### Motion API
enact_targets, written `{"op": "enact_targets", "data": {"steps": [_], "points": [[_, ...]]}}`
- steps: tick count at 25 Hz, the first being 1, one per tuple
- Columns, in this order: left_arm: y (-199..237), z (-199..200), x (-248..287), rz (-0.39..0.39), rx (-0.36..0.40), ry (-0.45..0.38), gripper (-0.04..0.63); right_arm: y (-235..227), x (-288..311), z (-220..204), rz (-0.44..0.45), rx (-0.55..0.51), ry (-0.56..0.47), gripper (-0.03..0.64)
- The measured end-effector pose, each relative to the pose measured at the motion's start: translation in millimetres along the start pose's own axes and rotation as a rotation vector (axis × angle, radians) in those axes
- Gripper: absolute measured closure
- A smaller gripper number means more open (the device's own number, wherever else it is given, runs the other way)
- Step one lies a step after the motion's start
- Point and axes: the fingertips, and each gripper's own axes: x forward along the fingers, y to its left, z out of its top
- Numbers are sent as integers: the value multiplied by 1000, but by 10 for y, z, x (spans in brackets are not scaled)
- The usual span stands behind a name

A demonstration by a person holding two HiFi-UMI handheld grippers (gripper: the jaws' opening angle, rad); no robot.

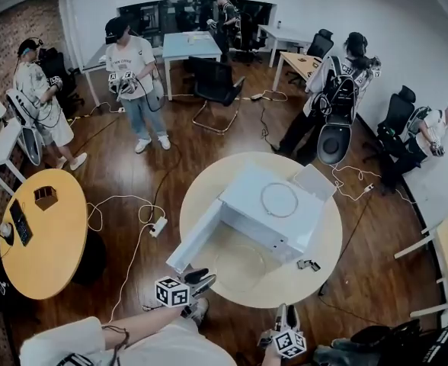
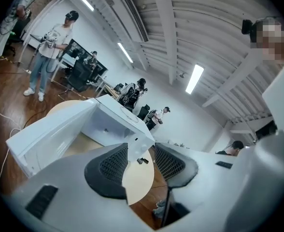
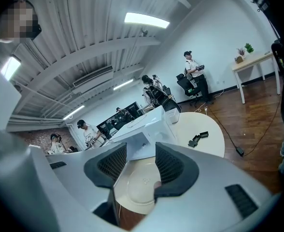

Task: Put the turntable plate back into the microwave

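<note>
The white microwave (image 1: 266, 208) stands on the round cream table (image 1: 327, 269) with its door (image 1: 193, 239) swung open to the left. The clear turntable plate (image 1: 239, 265) lies flat on the table in front of the open cavity (image 2: 106, 124). A roller ring (image 1: 279, 200) rests on the microwave's top. My left gripper (image 1: 203, 278) hovers open at the table's near edge, left of the plate, holding nothing. My right gripper (image 1: 287, 311) is open and short of the table's front edge; in the right gripper view the plate (image 3: 142, 185) shows between and beyond its jaws, untouched.
A small black object (image 1: 309, 264) lies on the table right of the plate. A power strip (image 1: 158, 226) and cables trail over the wooden floor at left. An orange round table (image 1: 45, 235) stands farther left. Several people and office chairs fill the back of the room.
</note>
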Motion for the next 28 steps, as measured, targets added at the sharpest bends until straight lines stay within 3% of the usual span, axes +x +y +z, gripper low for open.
{"op": "enact_targets", "data": {"steps": [13, 19, 28], "points": [[335, 431, 670, -54, 42, 36, 431, 23, 465, 135, -31, 52, -13, 428], [445, 709, 856, -80, 65, 15, 430, 153, 722, 196, -47, 7, 11, 448], [491, 734, 918, -112, 72, 25, 430, 184, 816, 66, -83, -44, 60, 462]]}}
